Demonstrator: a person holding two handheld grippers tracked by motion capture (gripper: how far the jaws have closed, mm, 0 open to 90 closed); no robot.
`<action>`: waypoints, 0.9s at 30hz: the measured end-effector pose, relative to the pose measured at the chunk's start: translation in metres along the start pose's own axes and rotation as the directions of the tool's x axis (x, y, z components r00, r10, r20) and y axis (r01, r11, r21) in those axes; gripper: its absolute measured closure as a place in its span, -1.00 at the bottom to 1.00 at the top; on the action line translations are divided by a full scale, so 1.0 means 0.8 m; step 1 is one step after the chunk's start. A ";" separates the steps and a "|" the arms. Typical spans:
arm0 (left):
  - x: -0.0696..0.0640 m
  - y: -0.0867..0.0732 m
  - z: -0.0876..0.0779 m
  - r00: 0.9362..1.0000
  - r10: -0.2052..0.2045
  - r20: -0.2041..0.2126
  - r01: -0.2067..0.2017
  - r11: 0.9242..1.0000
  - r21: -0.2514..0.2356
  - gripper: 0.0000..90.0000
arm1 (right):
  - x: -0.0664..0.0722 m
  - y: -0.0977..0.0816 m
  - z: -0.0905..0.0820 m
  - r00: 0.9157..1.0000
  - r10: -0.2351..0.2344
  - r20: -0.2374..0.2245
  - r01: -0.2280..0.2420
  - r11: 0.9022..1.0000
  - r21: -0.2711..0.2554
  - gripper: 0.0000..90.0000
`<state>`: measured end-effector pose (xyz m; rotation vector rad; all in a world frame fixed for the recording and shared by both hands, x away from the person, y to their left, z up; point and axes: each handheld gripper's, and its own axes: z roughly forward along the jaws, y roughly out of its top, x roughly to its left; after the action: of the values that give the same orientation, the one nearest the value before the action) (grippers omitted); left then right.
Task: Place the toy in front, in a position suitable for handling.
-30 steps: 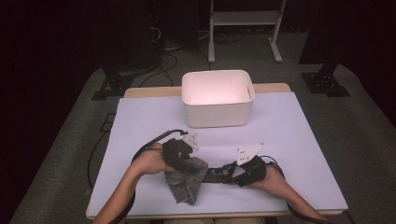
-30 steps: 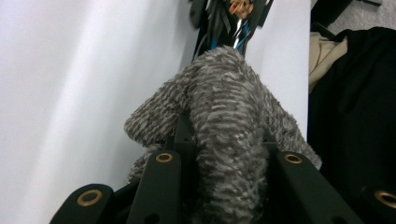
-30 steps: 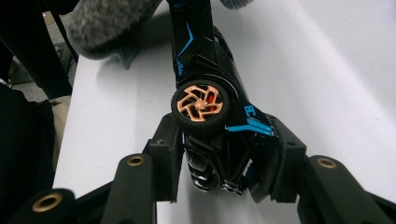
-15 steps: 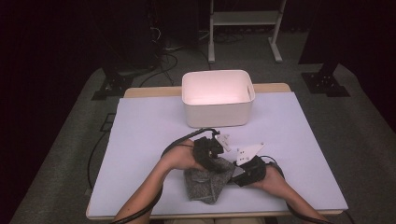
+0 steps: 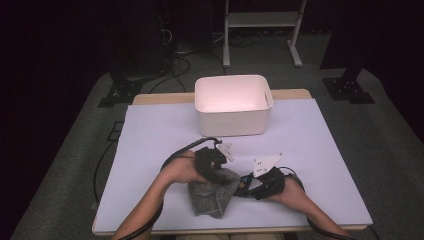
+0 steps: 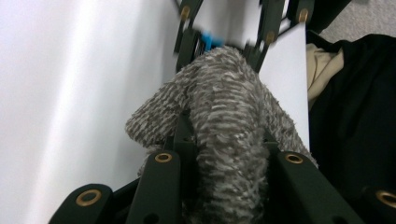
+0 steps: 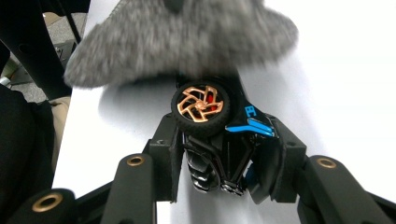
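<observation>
1. A black toy car is pinched between the jaws of the right gripper, on the near side of the white bin.
2. A fuzzy grey cloth is pinched by the left gripper and is pressed against the car's front end.
3. The car could be knocked out of the jaws if the cloth is rubbed too hard.
4. The cloth could be snagged on a wheel and pulled loose.
</observation>
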<state>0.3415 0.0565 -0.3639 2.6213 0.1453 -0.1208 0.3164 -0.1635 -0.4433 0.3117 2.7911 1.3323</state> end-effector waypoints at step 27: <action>0.001 -0.061 -0.026 0.999 -0.027 -0.030 0.023 0.991 -0.133 0.61 | 0.002 0.055 0.015 0.996 -0.084 -0.035 0.088 0.988 0.130 0.30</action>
<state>0.3374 0.1093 -0.3696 2.4905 0.1910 -0.0751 0.3235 -0.1271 -0.4172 0.1744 2.8870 1.1482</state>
